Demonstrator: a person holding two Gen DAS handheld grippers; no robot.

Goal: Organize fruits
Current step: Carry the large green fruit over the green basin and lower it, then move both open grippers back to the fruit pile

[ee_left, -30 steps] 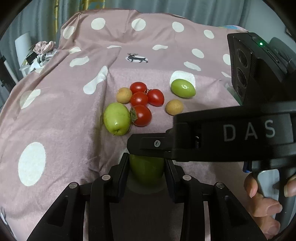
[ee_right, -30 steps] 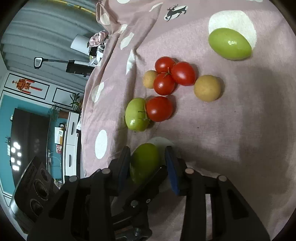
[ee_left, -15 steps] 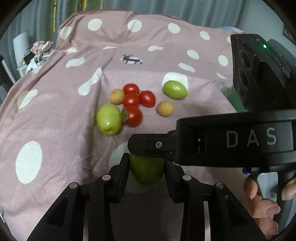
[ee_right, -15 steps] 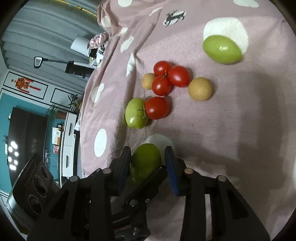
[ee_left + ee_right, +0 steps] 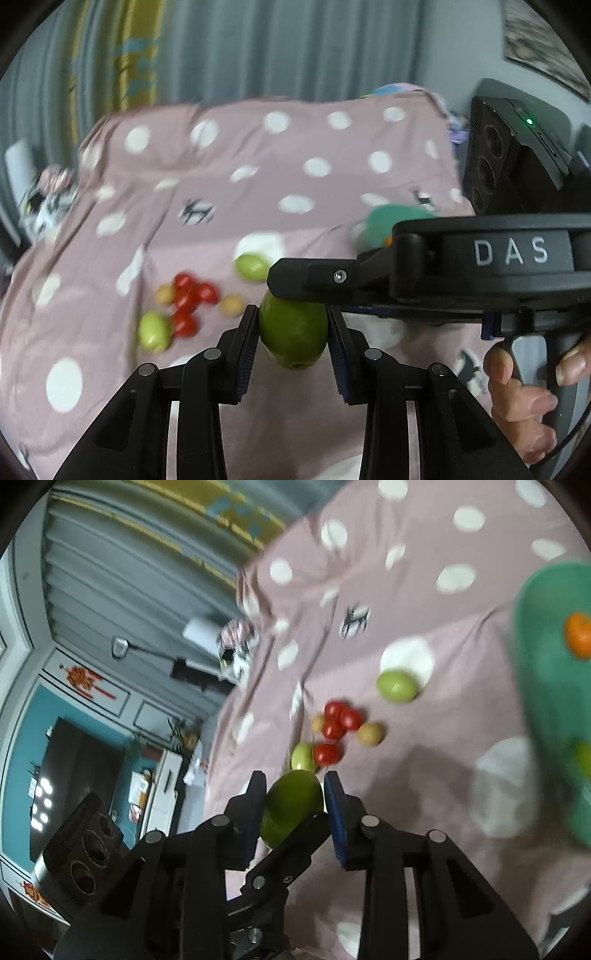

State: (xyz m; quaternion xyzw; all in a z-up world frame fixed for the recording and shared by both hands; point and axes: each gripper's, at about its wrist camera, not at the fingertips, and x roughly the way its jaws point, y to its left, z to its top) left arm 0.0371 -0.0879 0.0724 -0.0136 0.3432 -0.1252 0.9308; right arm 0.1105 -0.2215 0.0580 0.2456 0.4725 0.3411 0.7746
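A green mango-like fruit (image 5: 293,338) hangs above the pink dotted cloth (image 5: 258,177), with my left gripper (image 5: 291,314) shut on its sides. My right gripper (image 5: 295,786) comes in across it; its jaws are closing and both pads touch the same green fruit (image 5: 291,808). In the left wrist view my right gripper's upper finger (image 5: 314,275) lies over the fruit's top. On the cloth beyond lie several red tomatoes (image 5: 336,723), two tan round fruits (image 5: 370,733) and two more green fruits (image 5: 397,686).
A green plastic bowl (image 5: 546,686) at the right holds an orange fruit (image 5: 578,635) and something green. A person's hand (image 5: 517,387) grips the right gripper's handle. Curtains, a wall and furniture stand past the cloth's far edge.
Both grippers have risen with the green fruit, lifting it off the cloth. The other fruits look smaller and farther. The green bowl has come into view, and the right jaws have narrowed onto the fruit.
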